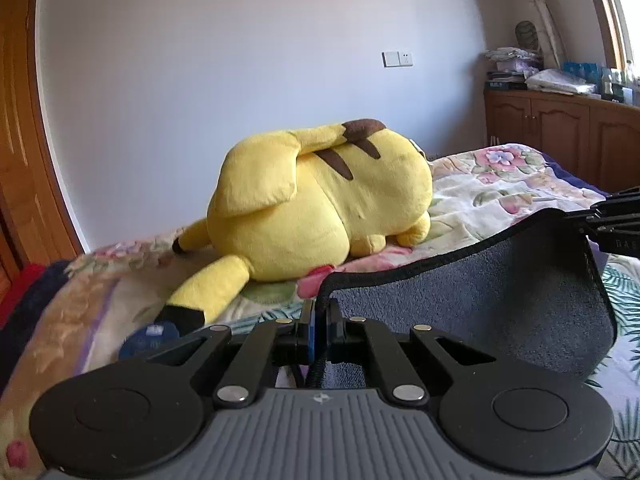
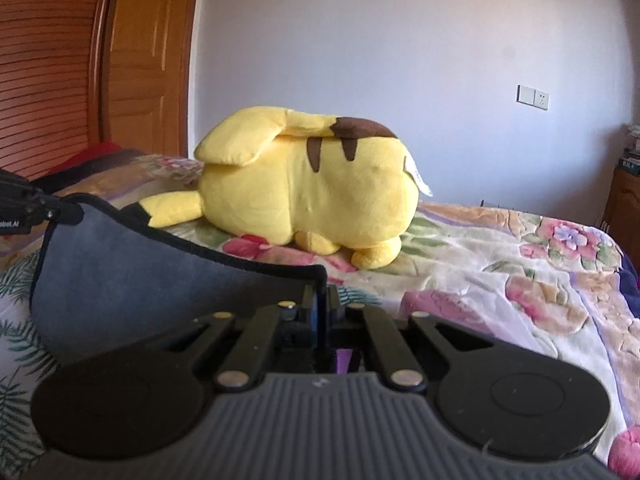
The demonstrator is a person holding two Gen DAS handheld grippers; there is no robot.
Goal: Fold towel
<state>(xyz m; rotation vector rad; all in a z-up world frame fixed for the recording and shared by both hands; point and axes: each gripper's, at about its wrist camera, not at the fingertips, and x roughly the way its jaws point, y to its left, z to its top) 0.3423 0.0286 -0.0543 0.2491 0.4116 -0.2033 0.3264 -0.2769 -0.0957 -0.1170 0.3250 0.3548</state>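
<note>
Currently, towel (image 1: 500, 288): grey-blue terry, black-edged, sagging between corners.
Left gripper (image 1: 320, 320): clamped on one corner.
Right gripper (image 2: 322, 312): clamped on another.

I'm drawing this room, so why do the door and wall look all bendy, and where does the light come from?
Left wrist view: the fisheye lens bows the door into a curve; daylight glares white at the window, top right. Right wrist view: the same bend curves the door; soft light, the yellow plush is sharp, the towel up close is a bit blurry.
</note>
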